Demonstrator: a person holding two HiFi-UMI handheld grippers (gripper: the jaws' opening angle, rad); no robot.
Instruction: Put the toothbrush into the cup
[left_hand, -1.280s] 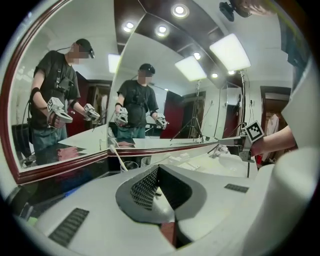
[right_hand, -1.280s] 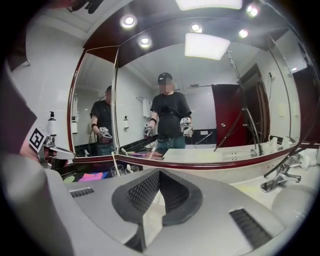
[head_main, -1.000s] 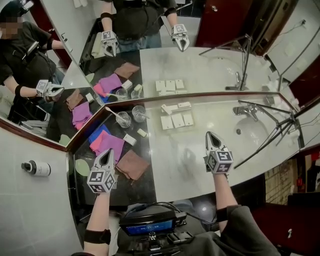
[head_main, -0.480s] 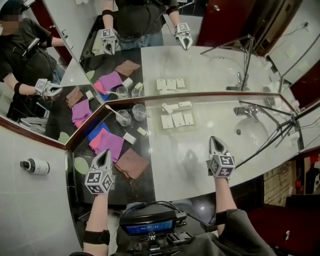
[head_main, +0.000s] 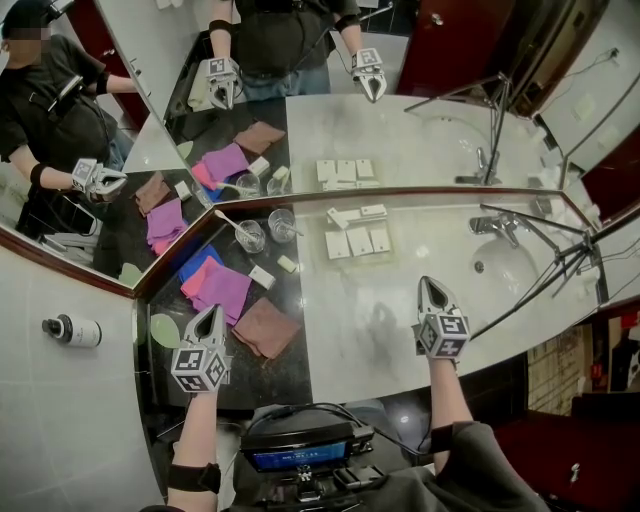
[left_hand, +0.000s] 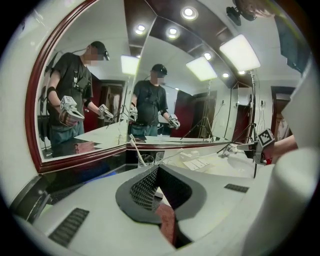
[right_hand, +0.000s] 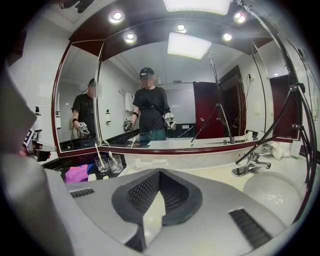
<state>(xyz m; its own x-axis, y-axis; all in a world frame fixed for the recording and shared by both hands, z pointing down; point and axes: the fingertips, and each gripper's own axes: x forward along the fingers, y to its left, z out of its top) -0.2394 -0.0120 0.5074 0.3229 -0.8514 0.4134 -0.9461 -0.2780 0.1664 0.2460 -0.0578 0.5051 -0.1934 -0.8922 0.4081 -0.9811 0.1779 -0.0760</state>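
Note:
Two clear glass cups stand side by side on the dark counter by the mirror. A white toothbrush (head_main: 230, 225) leans in the left cup (head_main: 250, 238). The right cup (head_main: 281, 226) seems to hold a shorter white thing. Both cups also show far off in the right gripper view, the left cup (right_hand: 102, 164) beside the right cup (right_hand: 115, 163). My left gripper (head_main: 211, 314) hovers over the dark counter near the brown cloth, shut and empty. Its jaws (left_hand: 159, 171) point at the cups. My right gripper (head_main: 429, 284) hangs over the pale counter, shut and empty, seen also as closed jaws (right_hand: 159, 176).
A pink cloth (head_main: 222, 285), a blue cloth (head_main: 196, 264) and a brown cloth (head_main: 265, 327) lie on the dark counter, with small soap bars (head_main: 261, 277) and a green round dish (head_main: 163, 330). White packets (head_main: 355, 240) lie by the mirror. A faucet (head_main: 495, 225), basin (head_main: 512, 268) and tripod legs (head_main: 545, 270) are to the right.
My left gripper has drifted slightly toward the counter's near edge. The right gripper has stayed put. Both remain shut.

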